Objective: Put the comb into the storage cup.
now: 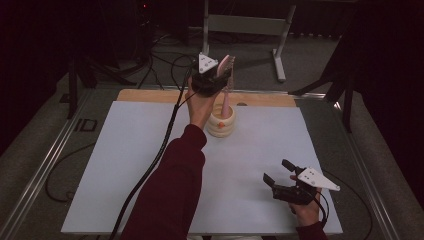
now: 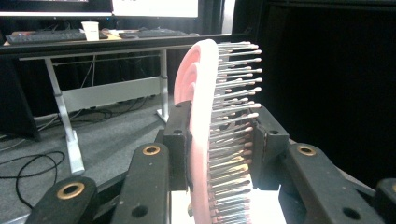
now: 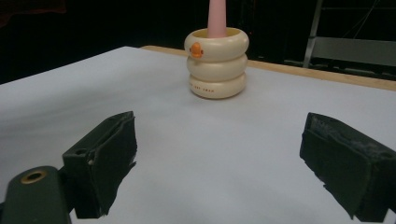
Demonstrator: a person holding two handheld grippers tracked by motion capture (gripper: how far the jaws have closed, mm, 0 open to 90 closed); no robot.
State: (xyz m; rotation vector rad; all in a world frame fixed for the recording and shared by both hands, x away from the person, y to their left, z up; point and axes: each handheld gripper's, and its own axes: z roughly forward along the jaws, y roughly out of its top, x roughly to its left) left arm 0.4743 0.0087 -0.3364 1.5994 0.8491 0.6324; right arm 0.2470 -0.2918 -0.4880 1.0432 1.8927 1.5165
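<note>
A pink hairbrush (image 1: 227, 80) stands upright with its handle (image 3: 216, 17) inside a cream ringed cup (image 1: 221, 121) that has an orange duck beak (image 3: 196, 50). My left gripper (image 1: 216, 76) is shut on the brush head, above the cup at the table's far middle. In the left gripper view the pink brush head (image 2: 200, 121) and its bristles sit clamped between the black jaws. My right gripper (image 1: 280, 172) rests open near the table's front right, with nothing between its fingers (image 3: 105, 158), and faces the cup.
A white sheet (image 1: 125, 165) covers the table, with a wooden edge (image 1: 150, 95) at the back. A black cable (image 1: 150, 165) trails from the left gripper across the sheet. A metal desk frame (image 1: 245, 25) stands on the floor behind the table.
</note>
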